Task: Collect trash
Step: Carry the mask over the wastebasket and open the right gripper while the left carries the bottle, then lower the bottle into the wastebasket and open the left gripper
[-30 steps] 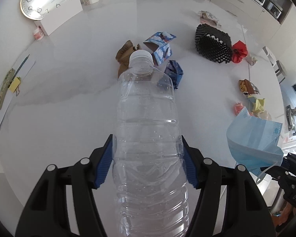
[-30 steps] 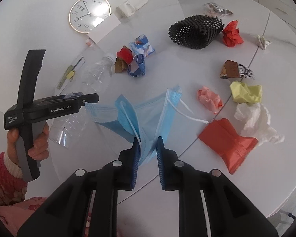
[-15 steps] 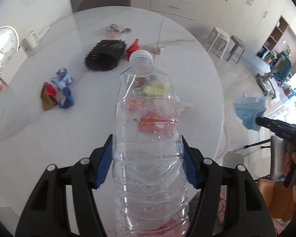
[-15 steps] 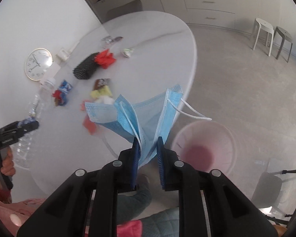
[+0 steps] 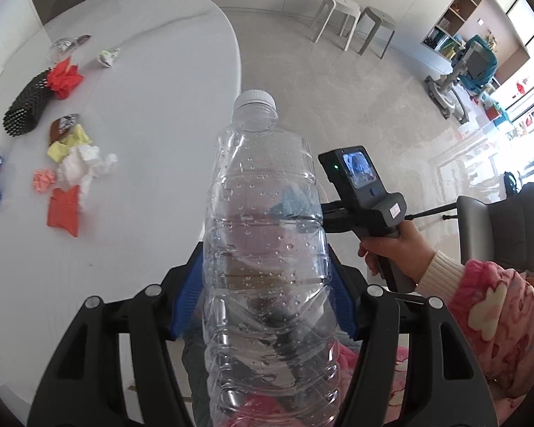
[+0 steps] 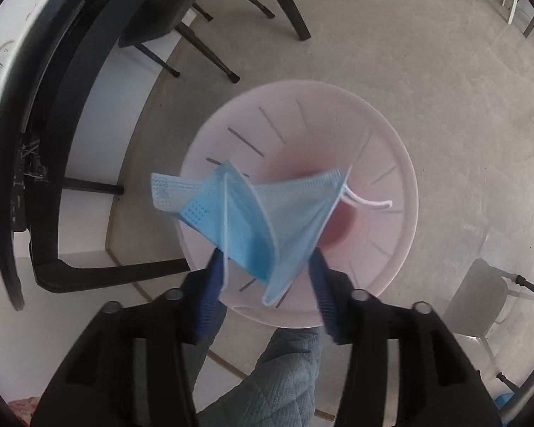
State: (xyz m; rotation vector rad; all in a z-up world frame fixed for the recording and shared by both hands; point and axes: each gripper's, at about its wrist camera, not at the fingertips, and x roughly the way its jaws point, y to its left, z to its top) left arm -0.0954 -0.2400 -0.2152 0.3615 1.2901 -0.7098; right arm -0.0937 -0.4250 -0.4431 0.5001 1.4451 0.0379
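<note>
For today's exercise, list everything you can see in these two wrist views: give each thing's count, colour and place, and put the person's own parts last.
Plastic bottle: one, clear with white cap, between the left jaws.
Face mask: one, blue, between the opening right jaws, over the bin.
Bin: one, pale pink, on the floor.
Table: one, white, left of the bottle.
Crumpled papers: several, red, yellow, pink, white, on the table.
Mesh sleeve: one, black, on the table.
Stools: two, white and grey, on the far floor.
Chairs: dark-legged, beside the table.
Left gripper: black, blue pads.
Right gripper: black, blue pads.
Hand: one, pink patterned sleeve, holding the right gripper's handle.
</note>
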